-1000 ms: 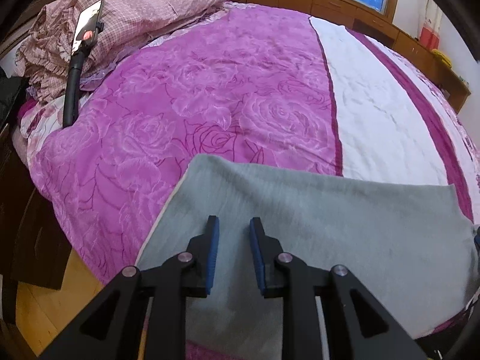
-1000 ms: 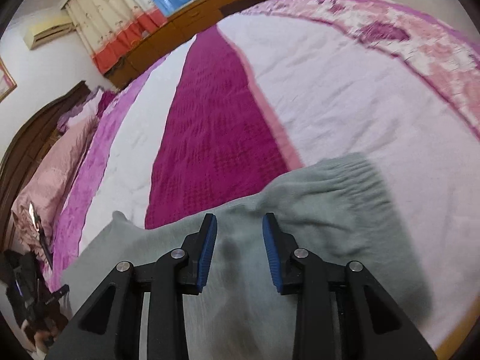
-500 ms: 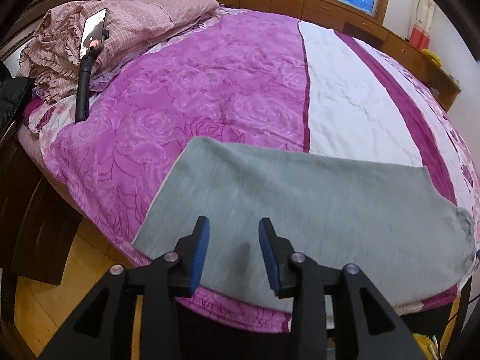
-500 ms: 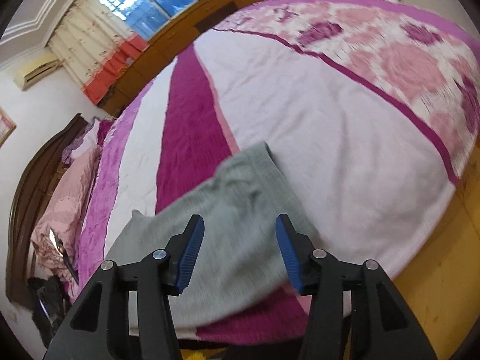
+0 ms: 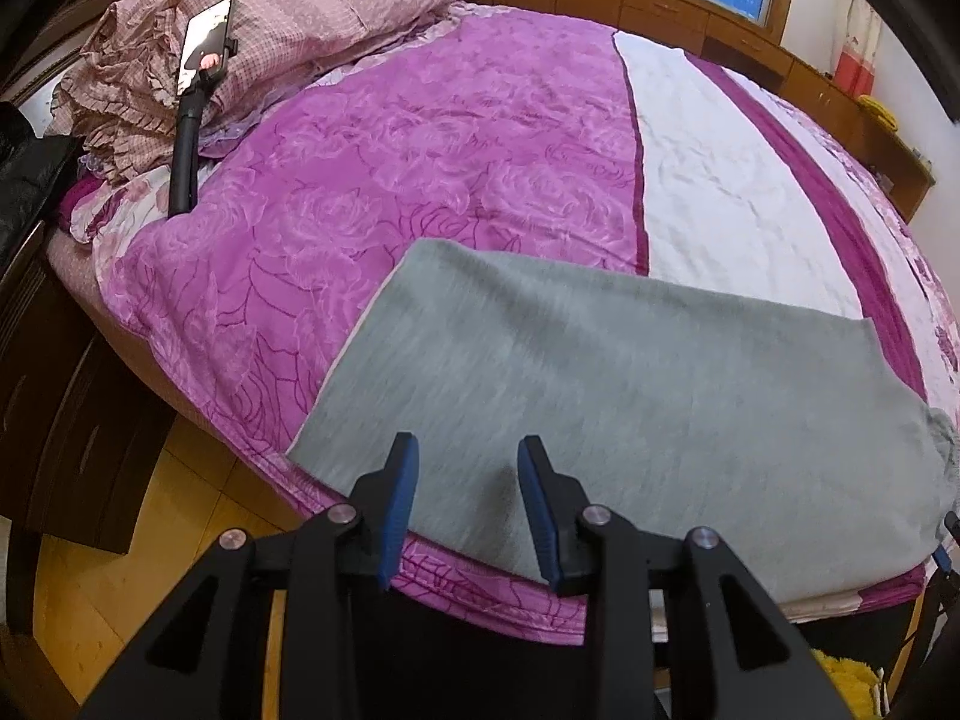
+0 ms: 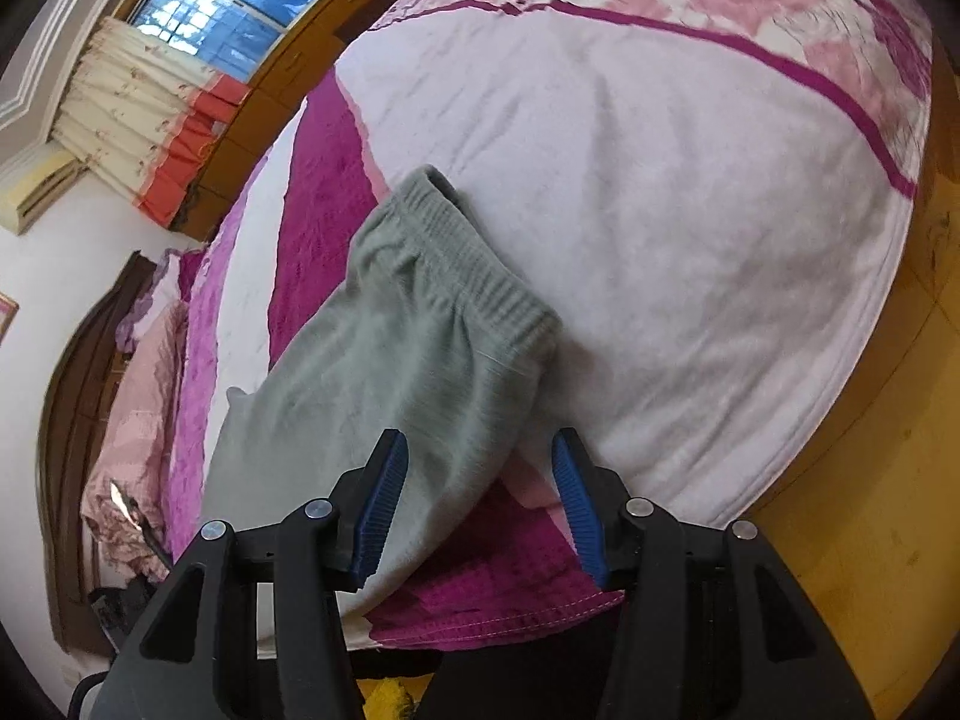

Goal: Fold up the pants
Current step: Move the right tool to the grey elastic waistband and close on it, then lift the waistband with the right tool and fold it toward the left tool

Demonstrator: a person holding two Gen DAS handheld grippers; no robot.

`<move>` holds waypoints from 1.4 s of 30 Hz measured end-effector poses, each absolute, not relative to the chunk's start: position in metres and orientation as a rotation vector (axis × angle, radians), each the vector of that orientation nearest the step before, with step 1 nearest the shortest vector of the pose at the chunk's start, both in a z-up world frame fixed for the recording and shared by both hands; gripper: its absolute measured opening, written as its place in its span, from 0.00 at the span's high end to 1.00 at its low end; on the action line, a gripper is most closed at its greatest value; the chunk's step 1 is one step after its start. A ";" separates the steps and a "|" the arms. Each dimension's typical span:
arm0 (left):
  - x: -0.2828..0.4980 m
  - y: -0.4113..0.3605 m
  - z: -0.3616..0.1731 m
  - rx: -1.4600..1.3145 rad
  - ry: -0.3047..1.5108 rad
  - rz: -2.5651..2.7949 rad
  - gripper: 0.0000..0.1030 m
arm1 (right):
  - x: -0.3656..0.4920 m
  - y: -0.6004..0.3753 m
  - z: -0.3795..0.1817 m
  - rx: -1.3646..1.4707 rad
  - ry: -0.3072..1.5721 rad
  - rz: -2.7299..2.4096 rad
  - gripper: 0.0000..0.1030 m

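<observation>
The gray pants lie flat on the bed, ready for folding; both grippers' jaws are apart, holding nothing.

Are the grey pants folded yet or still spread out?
Spread lengthwise: the pants lie as one long flat strip along the bed edge, waistband at one end. Leg-on-leg fold: cannot tell.
</observation>
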State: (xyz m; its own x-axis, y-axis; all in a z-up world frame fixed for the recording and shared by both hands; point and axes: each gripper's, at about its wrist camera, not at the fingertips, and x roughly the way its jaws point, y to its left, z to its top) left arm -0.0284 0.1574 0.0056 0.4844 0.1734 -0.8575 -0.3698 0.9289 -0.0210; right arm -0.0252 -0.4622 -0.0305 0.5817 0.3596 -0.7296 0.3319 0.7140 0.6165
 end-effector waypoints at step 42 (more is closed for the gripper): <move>-0.023 0.163 -0.015 -0.229 1.040 0.333 0.55 | 0.010 -0.443 -0.038 0.745 0.847 -0.002 0.71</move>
